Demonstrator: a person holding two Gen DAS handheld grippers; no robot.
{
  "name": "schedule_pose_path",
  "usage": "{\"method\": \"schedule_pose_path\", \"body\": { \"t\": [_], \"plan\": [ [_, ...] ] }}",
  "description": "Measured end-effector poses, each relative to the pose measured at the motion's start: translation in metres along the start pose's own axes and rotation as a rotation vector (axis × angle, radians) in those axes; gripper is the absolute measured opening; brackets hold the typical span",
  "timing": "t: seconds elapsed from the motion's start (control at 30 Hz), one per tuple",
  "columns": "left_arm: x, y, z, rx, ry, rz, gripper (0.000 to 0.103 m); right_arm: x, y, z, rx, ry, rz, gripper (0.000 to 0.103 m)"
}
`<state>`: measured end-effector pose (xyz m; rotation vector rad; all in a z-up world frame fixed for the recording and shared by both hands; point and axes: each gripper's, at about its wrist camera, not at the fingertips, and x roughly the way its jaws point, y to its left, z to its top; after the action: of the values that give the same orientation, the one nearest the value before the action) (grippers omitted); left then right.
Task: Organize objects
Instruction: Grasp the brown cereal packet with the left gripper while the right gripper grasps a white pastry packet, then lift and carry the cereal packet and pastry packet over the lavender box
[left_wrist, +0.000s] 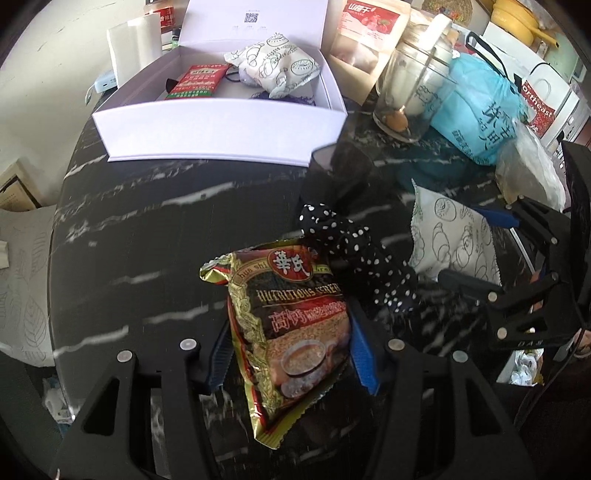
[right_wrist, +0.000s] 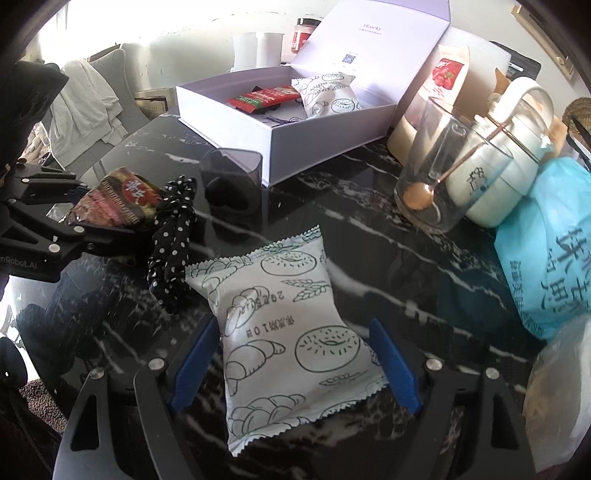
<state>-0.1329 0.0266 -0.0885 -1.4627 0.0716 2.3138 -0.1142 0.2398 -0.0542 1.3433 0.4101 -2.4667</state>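
Black marble-patterned tabletop carries all items, with clutter along its far edge. White open box stands at the far side, lid raised; inside lie a red packet and a white pastry pouch.

Left gripper: blue pads sit against both sides of the cereal sachet, clenched on it. The sachet stands between the fingers, its gold top edge toward the box. From the right wrist view the sachet appears lifted clear of the table in those jaws.

Right gripper: jaws stand wide, straddling the bread packet, which lies flat on the table. The right pad is near the packet's edge; the left pad is just beside the other edge. Actual pressure cannot be told, so this reads as released.

Polka-dot fabric piece lies between the two packets, touching the sachet. Dark tinted cup stands upright between the fabric and the box. Glass jar with a spoon inside stands right of the box, beside a blue bag
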Motion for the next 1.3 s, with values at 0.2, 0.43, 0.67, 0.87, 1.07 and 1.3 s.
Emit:
{"method": "schedule_pose_path", "body": {
  "t": [0.2, 0.43, 0.67, 0.87, 1.07, 1.3],
  "plan": [
    [-0.015, -0.005, -0.022, 0.012, 0.017, 0.015, 0.054, -0.010, 0.007, -0.012, 0.011, 0.002, 0.014, 0.084],
    [-0.025, -0.013, -0.044, -0.001, 0.012, 0.017, 0.055, -0.021, 0.020, -0.028, 0.007, -0.006, 0.012, 0.084],
    [-0.018, -0.015, -0.047, -0.025, -0.014, 0.085, 0.068, -0.029, 0.017, -0.032, 0.073, -0.078, 0.000, 0.084],
    [-0.014, -0.030, -0.054, 0.043, -0.042, 0.150, 0.074, -0.026, 0.023, -0.033, 0.048, -0.109, -0.051, 0.084],
    [-0.014, -0.029, -0.056, 0.034, -0.081, 0.157, 0.075, -0.017, 0.022, -0.039, 0.087, -0.106, -0.042, 0.085],
    [-0.014, -0.025, -0.058, 0.025, -0.122, 0.161, 0.067, -0.014, 0.027, -0.042, 0.086, -0.137, -0.078, 0.085]
  ]
}}
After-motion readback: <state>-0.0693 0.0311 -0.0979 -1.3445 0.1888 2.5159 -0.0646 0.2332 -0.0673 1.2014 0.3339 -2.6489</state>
